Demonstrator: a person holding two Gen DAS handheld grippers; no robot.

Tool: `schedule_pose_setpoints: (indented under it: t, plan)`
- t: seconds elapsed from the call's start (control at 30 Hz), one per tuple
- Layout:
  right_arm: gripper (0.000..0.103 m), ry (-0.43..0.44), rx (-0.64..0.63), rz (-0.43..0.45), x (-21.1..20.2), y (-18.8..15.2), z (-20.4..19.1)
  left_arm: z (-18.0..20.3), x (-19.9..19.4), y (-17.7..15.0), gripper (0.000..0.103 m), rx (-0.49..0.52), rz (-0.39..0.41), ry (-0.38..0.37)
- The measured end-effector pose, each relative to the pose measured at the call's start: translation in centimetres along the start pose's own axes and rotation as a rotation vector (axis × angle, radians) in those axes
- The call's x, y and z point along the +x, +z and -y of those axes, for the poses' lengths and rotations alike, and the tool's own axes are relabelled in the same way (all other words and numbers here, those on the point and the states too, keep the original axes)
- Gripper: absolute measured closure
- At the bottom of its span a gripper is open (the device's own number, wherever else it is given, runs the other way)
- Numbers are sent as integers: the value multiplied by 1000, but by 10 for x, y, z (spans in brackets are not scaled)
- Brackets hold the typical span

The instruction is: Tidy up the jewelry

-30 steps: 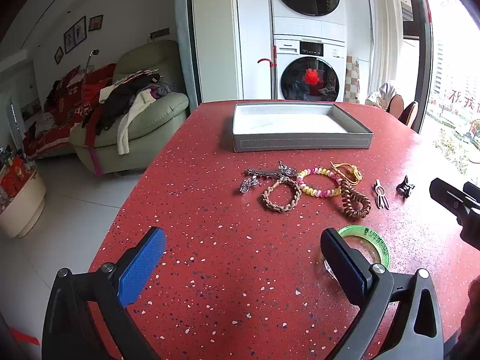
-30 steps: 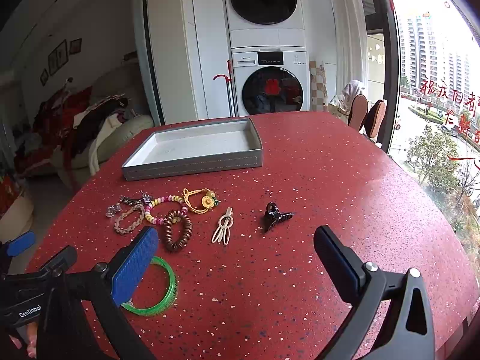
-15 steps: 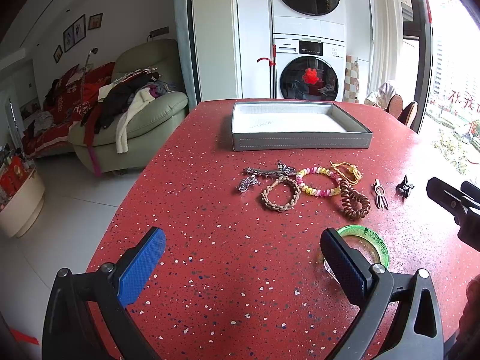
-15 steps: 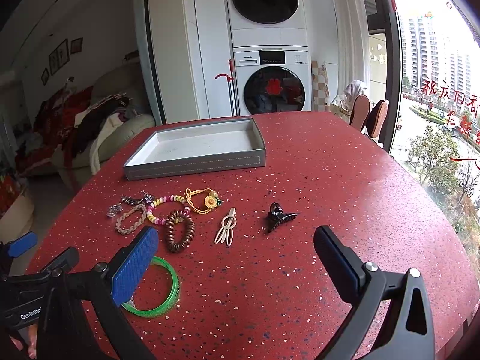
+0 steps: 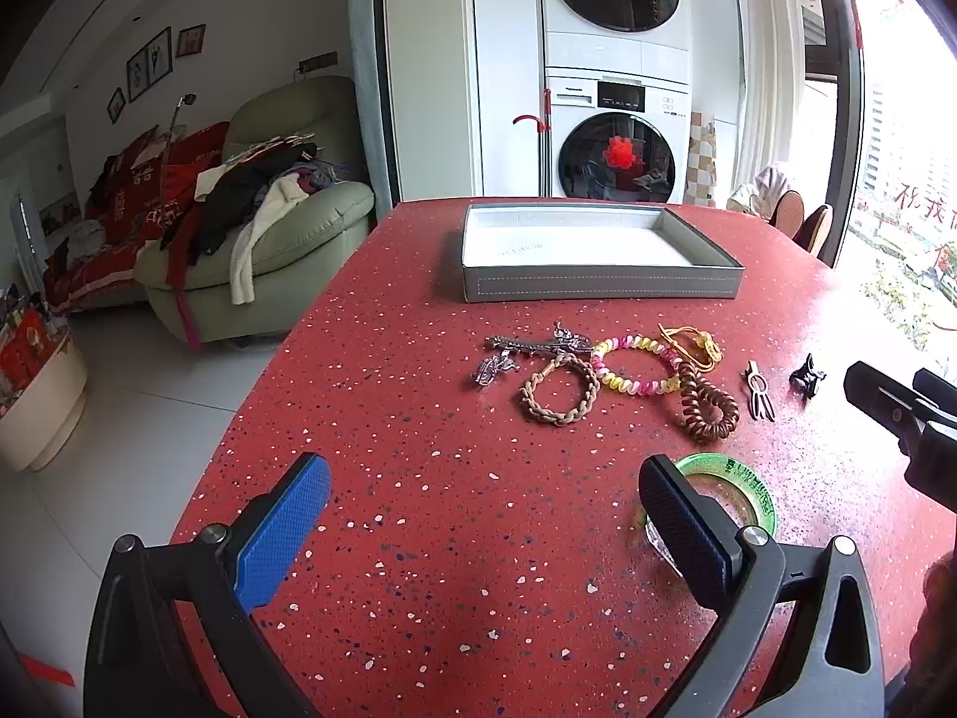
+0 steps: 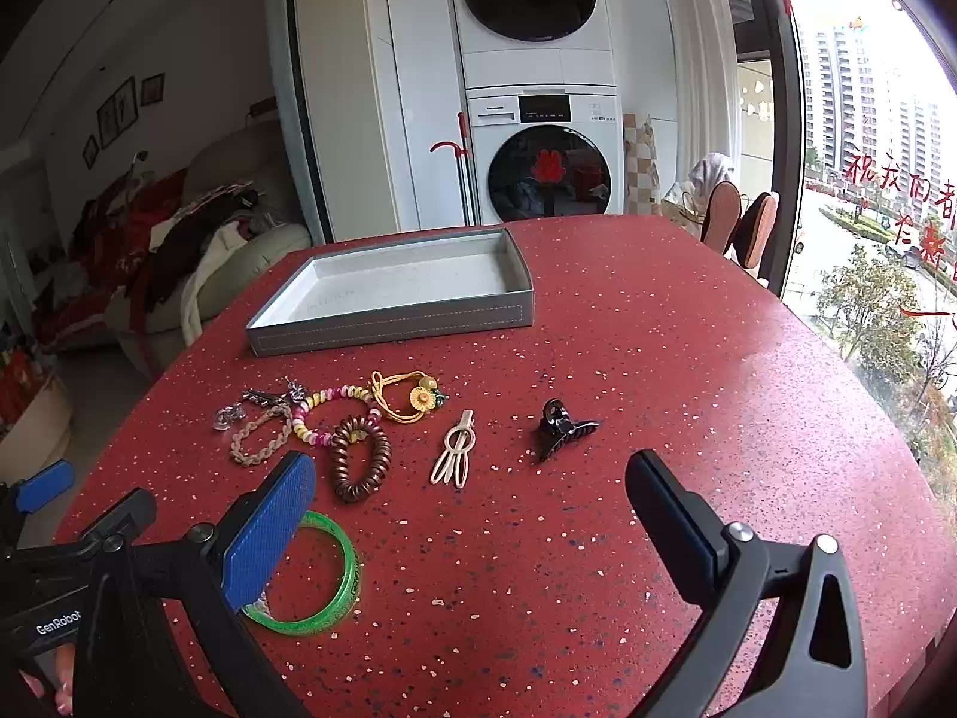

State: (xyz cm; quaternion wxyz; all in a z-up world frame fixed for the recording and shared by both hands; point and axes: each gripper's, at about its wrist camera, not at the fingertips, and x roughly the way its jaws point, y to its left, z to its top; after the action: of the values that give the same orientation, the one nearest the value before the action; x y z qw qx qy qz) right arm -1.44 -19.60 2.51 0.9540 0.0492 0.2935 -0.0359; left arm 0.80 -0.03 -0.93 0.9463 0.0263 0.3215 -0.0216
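Both tools held low over the red table (image 5: 418, 538), apart from the jewelry: left gripper (image 5: 484, 496) with jaws spread wide and empty, right gripper (image 6: 472, 490) likewise spread and empty. Jewelry lying loose mid-table, between grippers and grey tray (image 6: 395, 323): silver chain (image 5: 526, 350), braided bracelet (image 5: 559, 389), bead bracelet (image 5: 634, 365), yellow tie (image 6: 410, 398), brown coil (image 6: 360, 458), overlapping in a cluster; cream clip (image 6: 456, 449) and black claw clip (image 6: 559, 426) lying separately to the right. Green bangle (image 6: 326, 604) nearest, partly hidden behind a finger in each view. Tray beyond the cluster, nothing in it. Past the table: stacked washers (image 6: 541, 155), sofa (image 5: 269, 239) heaped with clothes, chairs (image 6: 738, 227) by the window.
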Motion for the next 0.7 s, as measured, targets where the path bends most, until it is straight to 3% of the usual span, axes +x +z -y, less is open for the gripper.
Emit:
schedule_pose_setpoints:
  t: [0.7]
  plan:
    - [0,0,0,-2,1,1,2,-5,3,2,0,-19,-13,-6]
